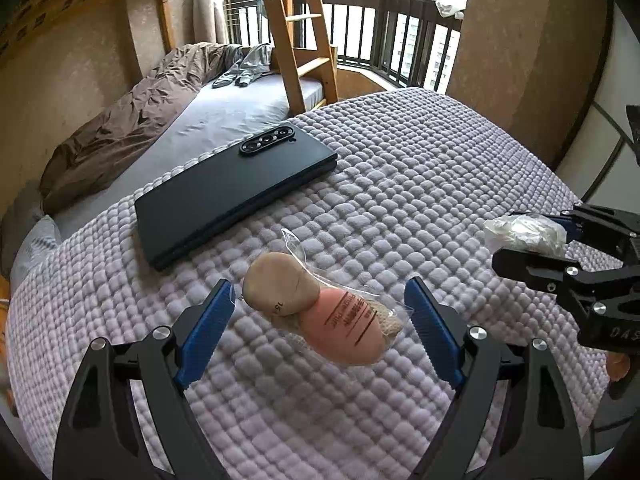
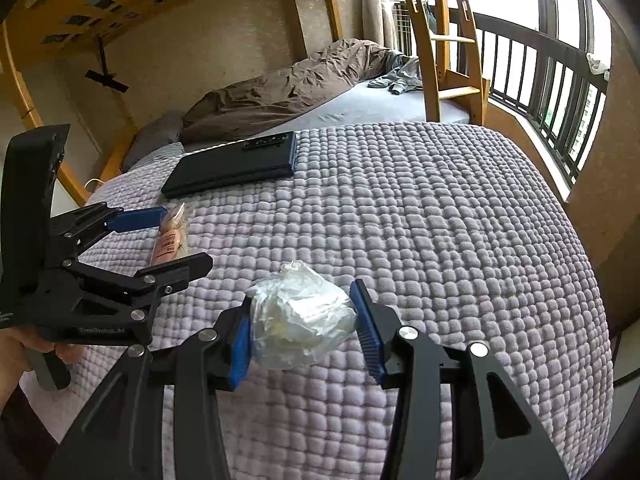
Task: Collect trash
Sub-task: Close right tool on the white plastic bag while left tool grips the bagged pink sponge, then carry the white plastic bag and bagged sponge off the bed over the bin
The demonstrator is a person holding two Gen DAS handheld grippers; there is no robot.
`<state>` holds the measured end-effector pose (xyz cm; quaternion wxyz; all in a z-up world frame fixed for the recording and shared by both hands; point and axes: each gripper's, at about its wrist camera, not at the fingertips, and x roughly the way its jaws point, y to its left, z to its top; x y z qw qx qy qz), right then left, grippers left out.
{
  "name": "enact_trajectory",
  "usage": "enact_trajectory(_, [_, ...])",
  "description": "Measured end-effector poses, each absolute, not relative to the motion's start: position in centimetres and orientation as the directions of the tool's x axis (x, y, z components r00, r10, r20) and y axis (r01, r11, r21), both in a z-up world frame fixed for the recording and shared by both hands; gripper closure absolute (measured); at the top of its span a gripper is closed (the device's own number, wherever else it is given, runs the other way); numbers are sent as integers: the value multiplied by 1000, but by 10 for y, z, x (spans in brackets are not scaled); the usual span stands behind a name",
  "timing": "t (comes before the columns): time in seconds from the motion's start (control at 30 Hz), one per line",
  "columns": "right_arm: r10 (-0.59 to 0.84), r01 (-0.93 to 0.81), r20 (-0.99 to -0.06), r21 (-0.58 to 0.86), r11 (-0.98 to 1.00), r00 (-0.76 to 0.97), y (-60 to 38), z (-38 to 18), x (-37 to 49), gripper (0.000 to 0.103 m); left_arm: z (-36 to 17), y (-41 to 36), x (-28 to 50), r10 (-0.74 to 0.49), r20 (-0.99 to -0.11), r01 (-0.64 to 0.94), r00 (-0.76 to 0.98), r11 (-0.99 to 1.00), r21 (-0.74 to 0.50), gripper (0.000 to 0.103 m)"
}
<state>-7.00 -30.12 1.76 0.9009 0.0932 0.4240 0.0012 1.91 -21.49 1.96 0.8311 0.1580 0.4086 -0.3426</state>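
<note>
Right gripper [image 2: 304,320] blue pads pinching crumpled clear plastic wad with white paper [image 2: 300,318], ready to lift. Left gripper [image 1: 320,320] spread, straddling clear packet of beige and pink sponges [image 1: 320,312] on lilac quilted blanket [image 1: 400,184], pads apparently not touching. Beyond: dark folded phone [image 1: 236,196], not trash.

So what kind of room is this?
Most likely a bedroom: a wooden bunk bed ladder, a rumpled brown duvet on the mattress behind, and a quilted lilac blanket in front.
</note>
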Motion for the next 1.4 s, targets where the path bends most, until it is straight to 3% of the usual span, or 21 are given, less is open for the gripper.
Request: enact_trajectory(1.4, [224, -85, -770, 217, 972, 598, -249, 43, -172, 59, 37, -149, -111, -359, -784, 485, 507, 870, -84, 15])
